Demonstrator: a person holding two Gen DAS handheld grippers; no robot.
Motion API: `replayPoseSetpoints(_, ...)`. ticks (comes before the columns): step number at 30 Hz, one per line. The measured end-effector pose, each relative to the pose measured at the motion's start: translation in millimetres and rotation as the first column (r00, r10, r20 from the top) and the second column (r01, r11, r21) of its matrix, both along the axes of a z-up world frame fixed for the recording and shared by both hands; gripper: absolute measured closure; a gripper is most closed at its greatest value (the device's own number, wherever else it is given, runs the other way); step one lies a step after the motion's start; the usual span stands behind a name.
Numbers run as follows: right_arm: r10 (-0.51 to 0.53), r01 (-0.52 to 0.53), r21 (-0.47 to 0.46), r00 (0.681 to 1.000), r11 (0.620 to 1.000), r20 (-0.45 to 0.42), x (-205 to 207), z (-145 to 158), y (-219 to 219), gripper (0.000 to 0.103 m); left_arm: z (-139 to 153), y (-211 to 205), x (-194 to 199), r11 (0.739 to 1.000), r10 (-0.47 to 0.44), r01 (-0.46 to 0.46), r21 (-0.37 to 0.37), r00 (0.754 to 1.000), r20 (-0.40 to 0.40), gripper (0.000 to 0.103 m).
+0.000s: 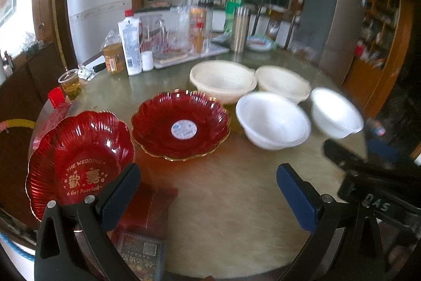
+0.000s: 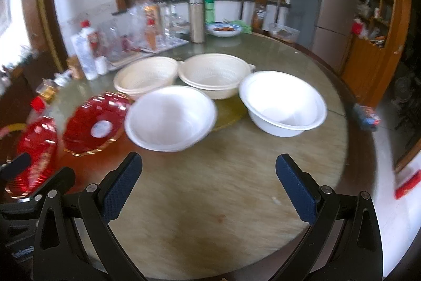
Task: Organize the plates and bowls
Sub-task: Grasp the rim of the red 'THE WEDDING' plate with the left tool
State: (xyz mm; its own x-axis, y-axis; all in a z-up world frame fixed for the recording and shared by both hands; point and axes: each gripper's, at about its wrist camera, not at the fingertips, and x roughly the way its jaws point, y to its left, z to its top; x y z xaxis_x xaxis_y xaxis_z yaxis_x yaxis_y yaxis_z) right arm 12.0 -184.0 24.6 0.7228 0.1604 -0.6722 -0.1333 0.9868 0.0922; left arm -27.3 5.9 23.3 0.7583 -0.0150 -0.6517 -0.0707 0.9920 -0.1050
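On the round table (image 2: 236, 202) six dishes wait in loose pairs: two red scalloped plates, two cream colander bowls behind them, two white bowls to the right. The left gripper (image 1: 208, 191) hovers with jaws spread wide and empty, its left finger just over the rim of the near red plate (image 1: 76, 157), whose gold lettering reads "THE WEDDING". The right gripper (image 2: 209, 181) is likewise spread and holds nothing, aimed at bare tabletop in front of the left white bowl (image 2: 171, 117).

The white bowls look thin, light and probably plastic, though blur makes the material hard to judge; the rolled rim is the sensible place to pinch, and they should nest easily. The red plates appear stiff, glossy and slippery, so a grip across the fluted edge seems safest.

Only the left view shows the plate lettering and a dark red box (image 1: 147, 223) beneath the gripper; only the right view shows the right white bowl (image 2: 282, 107) whole and sharp.
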Motion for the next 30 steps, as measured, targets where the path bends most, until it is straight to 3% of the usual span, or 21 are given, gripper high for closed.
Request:
replayPoseSetpoints(4,0.155,-0.15,0.17,0.988,0.974,-0.016,-1.8,5.5,11.2,0.0,32.7,48.7,-39.2,0.997,0.067,-0.063,-0.037,0.989,0.135,0.0)
replayPoseSetpoints(6,0.254,-0.228,0.287,0.966,0.93,-0.055,2.0,2.8,20.3,0.0,43.1,80.9,-54.1,0.991,0.133,-0.132,-0.023,0.976,0.171,0.0)
replayPoseSetpoints(7,0.325,-0.275,0.365,0.942,0.889,-0.081,4.8,-0.4,28.6,0.0,44.9,95.3,-58.5,0.987,0.158,-0.158,-0.017,0.972,0.172,0.0)
replayPoseSetpoints(10,0.464,-0.35,0.496,0.877,0.795,-0.126,12.4,-9.4,61.7,0.0,39.8,151.1,-71.8,0.961,0.278,-0.275,-0.037,0.953,0.124,0.0)
replayPoseSetpoints(14,0.563,-0.367,0.591,0.806,0.719,-0.185,23.2,-27.1,112.3,0.001,12.4,214.9,-76.5,0.895,0.436,-0.433,-0.106,0.9,0.007,0.0)
replayPoseSetpoints(15,0.572,-0.358,0.602,0.795,0.713,-0.205,27.0,-32.6,122.8,0.001,0.1,229.9,-73.7,0.871,0.475,-0.476,-0.126,0.879,-0.039,0.001)
replayPoseSetpoints(17,0.59,-0.337,0.625,0.767,0.704,-0.251,36.5,-45.9,145.5,0.008,-15.6,241.6,-70.0,0.848,0.504,-0.512,-0.135,0.859,-0.09,0.001)
replayPoseSetpoints(18,0.594,-0.326,0.632,0.757,0.703,-0.271,40.0,-49.3,153.3,0.01,-26.3,246.5,-65.0,0.844,0.504,-0.517,-0.141,0.855,-0.121,0.002)
replayPoseSetpoints(20,0.598,-0.3,0.646,0.74,0.702,-0.307,46.2,-57.6,165.9,0.024,-36.4,247.5,-57.8,0.846,0.499,-0.517,-0.13,0.853,-0.151,0.008)
replayPoseSetpoints(23,0.583,-0.28,0.631,0.737,0.724,-0.342,53.9,-67.8,182.7,0.026,-46.8,245.7,-46.3,0.857,0.474,-0.497,-0.135,0.863,-0.174,0.013)
replayPoseSetpoints(24,0.582,-0.277,0.627,0.734,0.728,-0.351,56.3,-70.7,186.7,0.027,-51.0,243.3,-43.3,0.858,0.47,-0.496,-0.131,0.863,-0.186,0.018)
replayPoseSetpoints(25,0.576,-0.274,0.621,0.735,0.735,-0.358,59.7,-75.2,192.1,0.035,-53.9,242.4,-41.7,0.86,0.468,-0.494,-0.129,0.863,-0.19,0.024)
replayPoseSetpoints(26,0.568,-0.266,0.615,0.737,0.742,-0.367,61.5,-77.6,193.3,0.048,-57.6,243.1,-39.2,0.862,0.465,-0.492,-0.121,0.863,-0.198,0.042)
replayPoseSetpoints(27,0.554,-0.258,0.601,0.741,0.757,-0.38,63.2,-79.2,193.8,0.055,-64.6,244.1,-33.1,0.863,0.465,-0.495,-0.102,0.857,-0.225,0.069)
replayPoseSetpoints(29,0.527,-0.25,0.558,0.741,0.792,-0.416,67.0,-86.8,197.7,0.088,-72.8,245.9,-29.0,0.868,0.442,-0.48,-0.127,0.864,-0.241,0.081)
replayPoseSetpoints(30,0.534,-0.245,0.565,0.73,0.788,-0.427,68.4,-91.2,198.4,0.089,-74.9,243.8,-27.6,0.871,0.439,-0.476,-0.121,0.865,-0.242,0.084)
